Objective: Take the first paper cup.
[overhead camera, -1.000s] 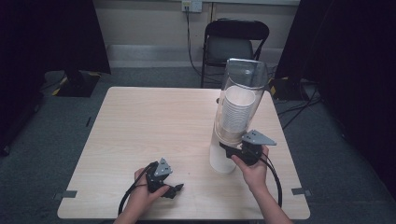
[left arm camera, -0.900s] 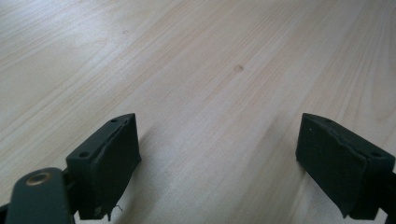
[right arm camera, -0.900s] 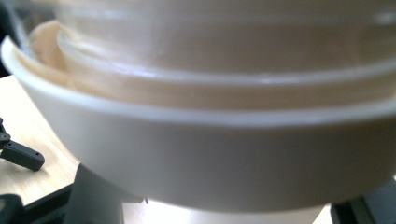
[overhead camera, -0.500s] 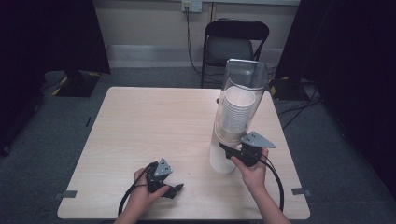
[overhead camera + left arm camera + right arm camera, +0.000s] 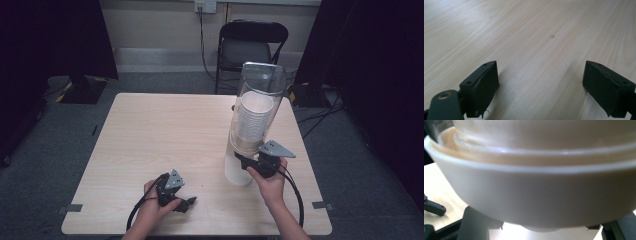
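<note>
— Where does the tall clear plastic cup dispenser [image 5: 256, 107] with its stack of white paper cups stand?

— Upright on the light wooden desk [image 5: 165, 135], close to the right edge, nearer the front right corner than the back one. Its white round base [image 5: 237, 170] rests on the desk top.

— And the right claw [image 5: 244, 162]?

— It reaches in from the right, just at the bottom of the stack, where the lowest white paper cup [image 5: 534, 195] pokes out above the base. In the right gripper view that cup's rim and wall sit directly over the black jaws, pressed close against them. The jaws are drawn nearly together and have just been easing apart a little; they look clenched on the lowest cup, though the pads themselves are hidden under it.

— The left claw [image 5: 541, 87]?

— Released, jaws wide apart with only bare wood between them. In the high view it lies low near the desk's front edge, left of the dispenser and well apart from it.
</note>
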Tool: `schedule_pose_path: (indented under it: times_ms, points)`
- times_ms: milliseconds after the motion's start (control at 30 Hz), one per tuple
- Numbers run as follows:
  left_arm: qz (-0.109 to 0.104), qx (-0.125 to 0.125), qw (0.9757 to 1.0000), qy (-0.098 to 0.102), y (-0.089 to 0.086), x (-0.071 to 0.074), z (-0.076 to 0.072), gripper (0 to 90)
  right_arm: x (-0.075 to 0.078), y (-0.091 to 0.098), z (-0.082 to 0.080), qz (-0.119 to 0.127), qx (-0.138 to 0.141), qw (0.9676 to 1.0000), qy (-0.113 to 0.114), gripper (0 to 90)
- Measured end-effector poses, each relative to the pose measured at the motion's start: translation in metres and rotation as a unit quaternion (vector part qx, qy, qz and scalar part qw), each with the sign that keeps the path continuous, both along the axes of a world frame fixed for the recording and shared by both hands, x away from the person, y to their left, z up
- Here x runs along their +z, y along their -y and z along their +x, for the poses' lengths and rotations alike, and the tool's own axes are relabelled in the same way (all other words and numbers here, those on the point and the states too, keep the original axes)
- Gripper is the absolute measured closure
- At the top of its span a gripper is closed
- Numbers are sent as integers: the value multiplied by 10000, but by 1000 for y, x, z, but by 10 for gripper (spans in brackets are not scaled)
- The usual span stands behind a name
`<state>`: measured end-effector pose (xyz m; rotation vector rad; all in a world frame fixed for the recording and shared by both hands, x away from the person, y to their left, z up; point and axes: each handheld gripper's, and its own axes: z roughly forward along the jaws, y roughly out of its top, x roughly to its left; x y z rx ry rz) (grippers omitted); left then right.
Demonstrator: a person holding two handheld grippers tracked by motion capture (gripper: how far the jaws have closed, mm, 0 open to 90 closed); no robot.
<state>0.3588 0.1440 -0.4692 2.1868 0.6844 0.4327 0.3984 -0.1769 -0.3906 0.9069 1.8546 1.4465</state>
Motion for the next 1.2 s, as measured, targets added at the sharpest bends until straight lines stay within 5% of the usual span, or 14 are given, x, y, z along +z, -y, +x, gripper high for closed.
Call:
schedule_pose_path:
  times_ms: [233,500,1000,1067,1100,1200]
  points:
    - [-5,-3,10000,-9,0,0,0,129,6,0,-1,71,-199,9998,53,188]
    - [-6,-3,10000,-7,0,0,0,129,10,-3,0,128,-31,9999,96,311]
    - [-1,-1,10000,-5,0,0,0,129,1,-2,-2,149,-34,9994,311,333]
    - [-6,0,10000,-7,0,0,0,129,-2,-2,0,132,8,9998,137,346]
    - [-4,-3,10000,-9,0,0,0,129,-10,-2,3,-232,-54,9996,-124,364]
    - [-38,8,10000,-39,1,0,0,129,-55,6,3,-281,-82,9961,-834,367]
